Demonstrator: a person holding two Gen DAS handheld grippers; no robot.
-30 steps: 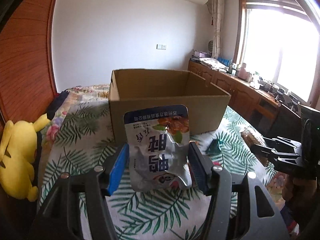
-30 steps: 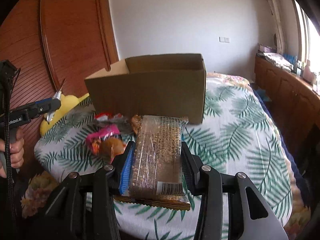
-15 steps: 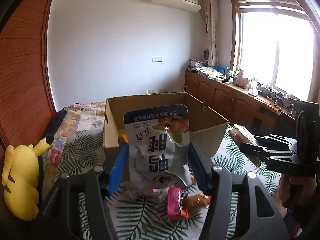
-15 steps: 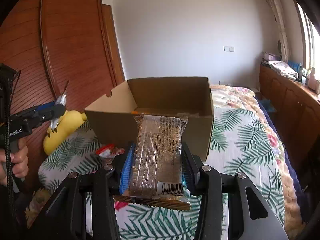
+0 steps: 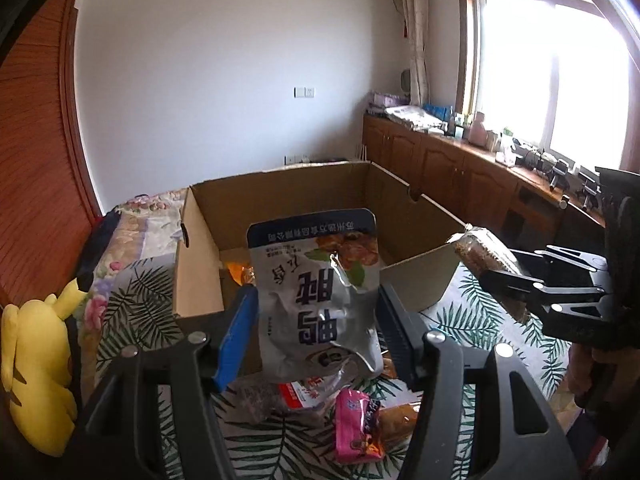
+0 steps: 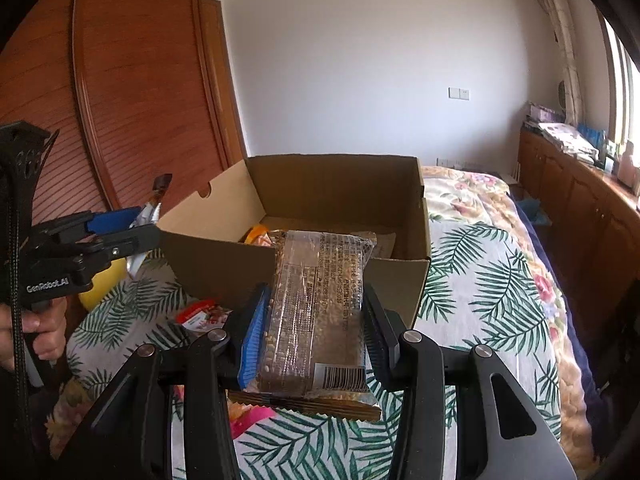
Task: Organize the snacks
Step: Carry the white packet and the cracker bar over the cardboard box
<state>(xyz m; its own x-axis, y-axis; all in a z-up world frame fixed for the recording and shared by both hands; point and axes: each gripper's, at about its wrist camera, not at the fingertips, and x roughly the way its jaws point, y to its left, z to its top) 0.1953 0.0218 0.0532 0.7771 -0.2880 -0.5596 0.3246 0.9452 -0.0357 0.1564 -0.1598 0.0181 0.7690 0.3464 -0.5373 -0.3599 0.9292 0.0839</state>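
My left gripper [image 5: 316,316] is shut on a silver snack pouch [image 5: 320,300] with blue print, held above the near wall of an open cardboard box [image 5: 200,272]. My right gripper [image 6: 316,324] is shut on a clear-wrapped brown snack bar pack [image 6: 316,312], held just before the box's near wall [image 6: 224,268]. The right gripper and its pack also show in the left wrist view [image 5: 492,264], at the box's right corner. Orange and brown packets [image 6: 256,236] lie inside the box.
Loose snacks lie on the leaf-print bedspread: a pink packet [image 5: 356,424], a red-and-white one [image 6: 200,314]. A yellow plush toy [image 5: 32,376] sits at the left. Wooden wardrobe doors [image 6: 132,92] stand left, cabinets [image 5: 460,168] right.
Both grippers have risen and moved toward the box with their snacks; the box interior now shows in both views. Grips are unchanged.
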